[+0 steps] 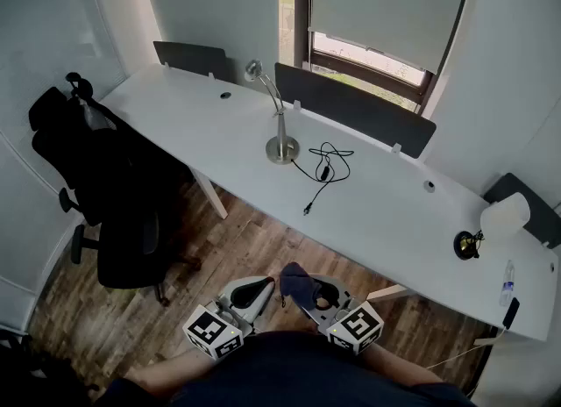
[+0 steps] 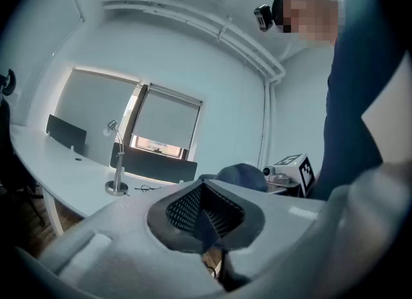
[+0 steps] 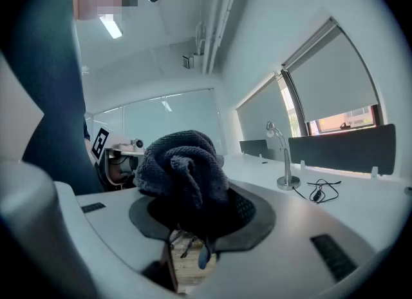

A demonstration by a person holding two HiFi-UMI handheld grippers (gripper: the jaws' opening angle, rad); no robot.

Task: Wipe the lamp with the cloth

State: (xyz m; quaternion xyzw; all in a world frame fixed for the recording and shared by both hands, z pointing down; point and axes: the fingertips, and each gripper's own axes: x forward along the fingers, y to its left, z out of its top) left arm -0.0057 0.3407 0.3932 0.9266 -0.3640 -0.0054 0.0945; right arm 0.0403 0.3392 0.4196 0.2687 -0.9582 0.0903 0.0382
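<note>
A silver gooseneck lamp [image 1: 280, 146] stands on the long white desk [image 1: 386, 212], far ahead of both grippers, with its black cable [image 1: 326, 167] coiled beside the base. Low in the head view, close to my body, my right gripper [image 1: 299, 290] is shut on a bunched dark blue cloth [image 1: 295, 280]. The cloth [image 3: 183, 170] bulges up out of the right gripper [image 3: 193, 221] in the right gripper view, with the lamp [image 3: 283, 157] far off. My left gripper [image 1: 260, 289] sits beside it, shut and holding nothing. In the left gripper view the left gripper [image 2: 205, 219] has its jaws pressed together, and the lamp [image 2: 116, 162] and cloth [image 2: 242, 175] show beyond.
A black office chair [image 1: 96, 186] stands left of the desk on the wooden floor [image 1: 245, 247]. A white-shaded lamp with a black base [image 1: 491, 225] and a small bottle [image 1: 507, 286] are at the desk's right end. Dark divider panels [image 1: 351, 107] line the desk's far edge under the window.
</note>
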